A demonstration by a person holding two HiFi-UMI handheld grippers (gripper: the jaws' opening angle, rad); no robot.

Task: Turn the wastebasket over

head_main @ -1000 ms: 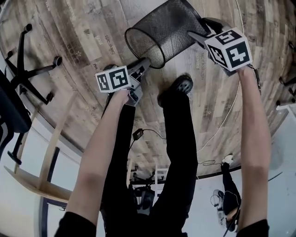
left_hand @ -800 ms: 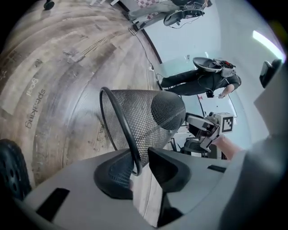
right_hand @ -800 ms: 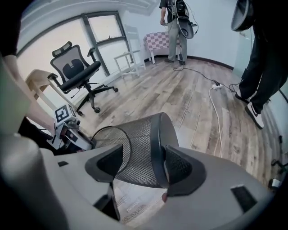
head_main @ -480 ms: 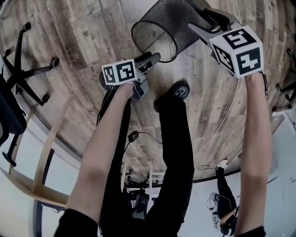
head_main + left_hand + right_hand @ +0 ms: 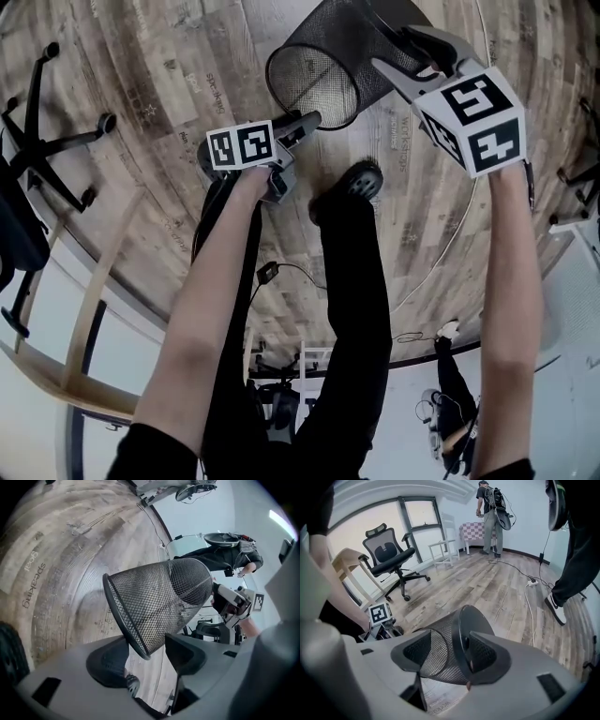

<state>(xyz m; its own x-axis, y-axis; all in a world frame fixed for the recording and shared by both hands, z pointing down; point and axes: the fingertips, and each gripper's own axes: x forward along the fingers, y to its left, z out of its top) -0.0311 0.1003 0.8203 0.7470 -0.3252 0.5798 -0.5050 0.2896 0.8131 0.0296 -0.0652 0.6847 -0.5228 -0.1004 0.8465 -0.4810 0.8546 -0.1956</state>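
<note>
The black mesh wastebasket (image 5: 330, 52) hangs tilted on its side above the wood floor, mouth toward me. Its rim (image 5: 125, 620) passes between the jaws of my left gripper (image 5: 306, 122), which have just been opening; both pads stand clear of the rim, so that gripper is open. My right gripper (image 5: 394, 49) is at the far end of the wastebasket (image 5: 440, 648). Its jaws have just been closing, one pad on the mesh wall, the other against the solid base (image 5: 461, 620). In the right gripper view the left gripper's marker cube (image 5: 379, 613) shows beyond the basket.
An office chair (image 5: 389, 555) and a wooden table (image 5: 344, 562) stand to the left; the chair's base (image 5: 56, 141) is near. My shoe (image 5: 361, 178) is just below the basket. A cable (image 5: 527, 592) runs over the floor. Other people stand at the back (image 5: 490, 508) and right (image 5: 574, 550).
The left jaws have opened off the basket's rim and that gripper has sunk a little. The right gripper has risen and rolled, lifting the basket's base end.
</note>
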